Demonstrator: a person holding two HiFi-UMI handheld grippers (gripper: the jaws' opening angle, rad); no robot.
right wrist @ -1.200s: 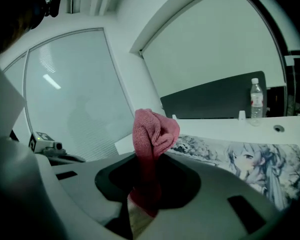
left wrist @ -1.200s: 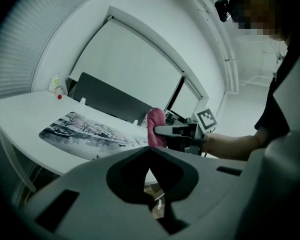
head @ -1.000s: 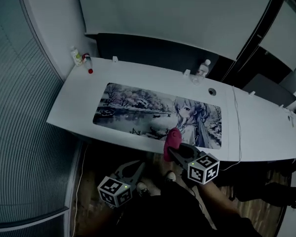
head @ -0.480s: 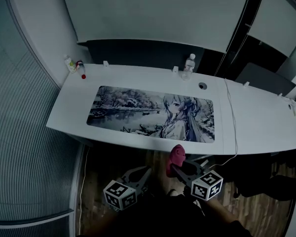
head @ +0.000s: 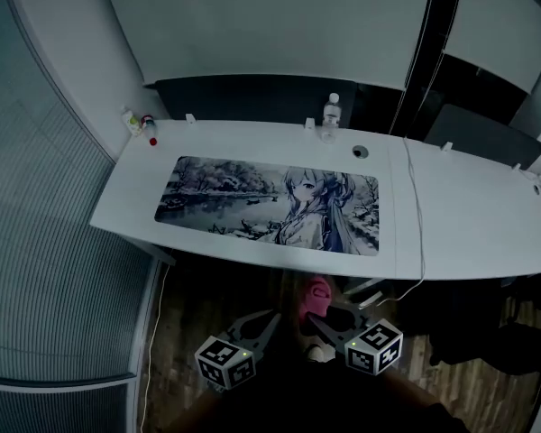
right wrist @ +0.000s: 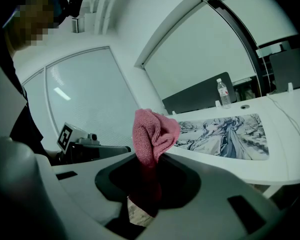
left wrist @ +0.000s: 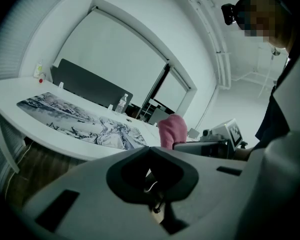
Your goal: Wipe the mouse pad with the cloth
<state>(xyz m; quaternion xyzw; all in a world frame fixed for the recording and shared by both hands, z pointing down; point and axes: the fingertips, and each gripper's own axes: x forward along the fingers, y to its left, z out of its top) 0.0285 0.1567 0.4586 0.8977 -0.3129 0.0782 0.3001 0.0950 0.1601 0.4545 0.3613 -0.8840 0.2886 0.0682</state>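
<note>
Pink, nubbly terry makes up the cloth (right wrist: pixel 152 134), bunched into a rounded wad that stands up out of the right gripper (right wrist: pixel 150 156), whose jaws are closed tight on its lower end. In the head view the cloth (head: pixel 317 294) hangs off the desk, over the wood floor (head: pixel 176 332), at 6 o'clock from the mouse pad (head: pixel 270 204) and clear of the desk's near edge.

The mouse pad is a long rectangle printed in grey tones with a wintry lake scene and a long-haired anime girl towards its right end. It lies flat on the white desk (head: pixel 473 228), its long side parallel to the near edge.

Both grippers are held low and close to the person's body, at 6 o'clock in the head view, pointing up towards the desk. The right gripper (head: pixel 321 317) angles towards 11 o'clock, its marker cube nearest the person. The left gripper (head: pixel 269 317), just beside it, angles towards 1 o'clock, so the two tips come near each other. In the left gripper view the left gripper (left wrist: pixel 150 151) has its jaws together with nothing between them, and the cloth (left wrist: pixel 172 130) shows just beyond them at 1 o'clock.

There is one cloth, one mouse pad and two grippers. One clear water bottle (head: pixel 330 111) stands at the desk's far edge, at 12 o'clock from the pad. Two small bottles (head: pixel 137 123) stand together at 10 o'clock. One thin cable (head: pixel 420 219) crosses the desk at 3 o'clock from the pad.
</note>
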